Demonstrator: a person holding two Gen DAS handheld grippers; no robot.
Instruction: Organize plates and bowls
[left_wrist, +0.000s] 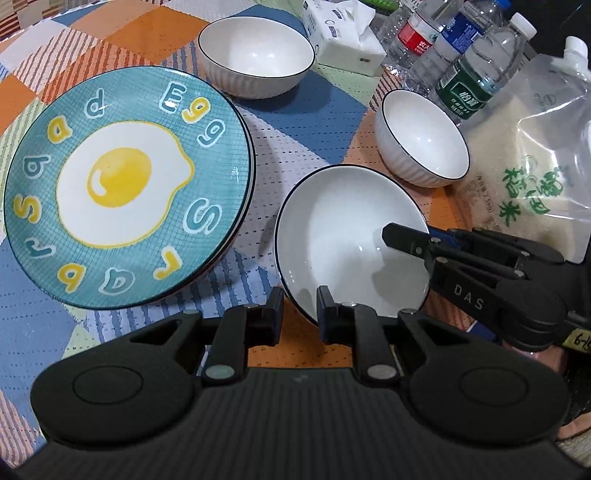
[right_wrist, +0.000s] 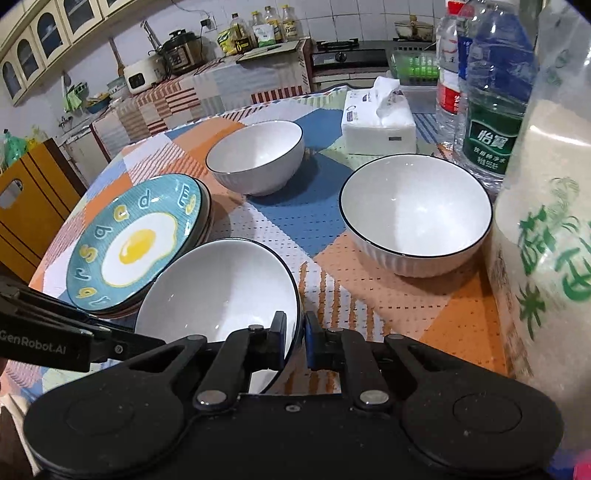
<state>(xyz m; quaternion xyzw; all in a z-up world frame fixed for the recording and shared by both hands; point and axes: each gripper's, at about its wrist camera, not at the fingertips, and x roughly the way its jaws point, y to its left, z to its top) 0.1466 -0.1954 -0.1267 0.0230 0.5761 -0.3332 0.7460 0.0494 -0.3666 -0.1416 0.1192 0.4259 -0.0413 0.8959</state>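
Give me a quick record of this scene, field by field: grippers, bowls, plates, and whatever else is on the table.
right gripper: shut on the rim of the near bowl, which is tilted
left gripper: open, straddling the same bowl's near rim
other bowls: two, upright and empty, far bowl and right bowl
plates: a stack, egg design on top, left of the near bowl
clutter: tissue pack, water bottles, rice bag
surface: patchwork tablecloth
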